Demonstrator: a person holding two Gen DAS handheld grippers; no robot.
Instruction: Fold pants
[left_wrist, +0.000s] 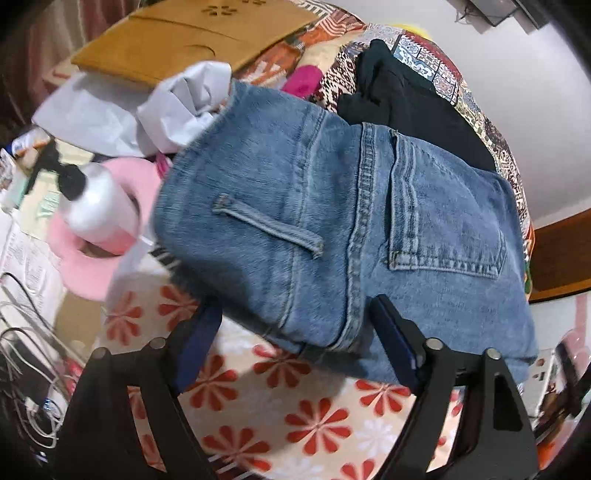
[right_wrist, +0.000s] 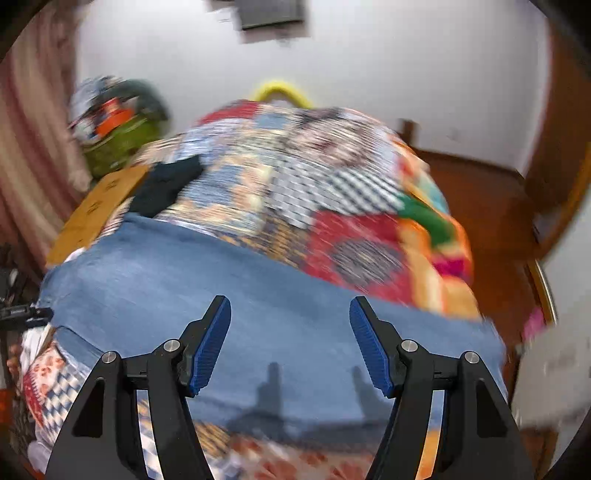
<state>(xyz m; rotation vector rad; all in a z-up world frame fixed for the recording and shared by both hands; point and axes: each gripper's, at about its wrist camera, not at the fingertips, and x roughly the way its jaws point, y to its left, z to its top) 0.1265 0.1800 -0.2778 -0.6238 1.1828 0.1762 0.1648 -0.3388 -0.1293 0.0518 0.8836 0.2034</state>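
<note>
Inspection of the bed (left_wrist: 295, 417): the jeans (left_wrist: 332, 229) lie on the bed, resting partly on a floral sheet and partly against a patchwork quilt (right_wrist: 332, 192). In the left wrist view they appear as a compact block of denim, seat side up, with a back pocket (left_wrist: 443, 221) and a belt loop (left_wrist: 266, 225) showing. This suggests at least one fold is already made, though the legs are not visible and I cannot confirm how many layers there are.

Left gripper (left_wrist: 295, 332): fingers apart, straddling the near edge of the denim. The right-hand finger sits against or over the cloth, and the other is beside it. Nothing is clamped.

Right gripper (right_wrist: 290, 343): fingers wide apart, hovering above a broad blue stretch of the jeans, its shadow falling on the fabric. The view is blurred, so contact cannot be determined.

Handling judgement: denim is heavy for cloth, limp yet thick, and not slippery. Stacked layers will resist a narrow pinch. The seamed edges and waistband offer the firmest hold, while a pinch on the top layer alone would likely peel it off.

Orientation: in the left view the central seat seam runs from far to near, toward the gripper. The long axis of the bundle appears to lie across that view, left to right.

Clutter nearby: a dark garment (left_wrist: 406, 96), a white bottle (left_wrist: 99, 210), and a pink item (left_wrist: 92, 266).
</note>
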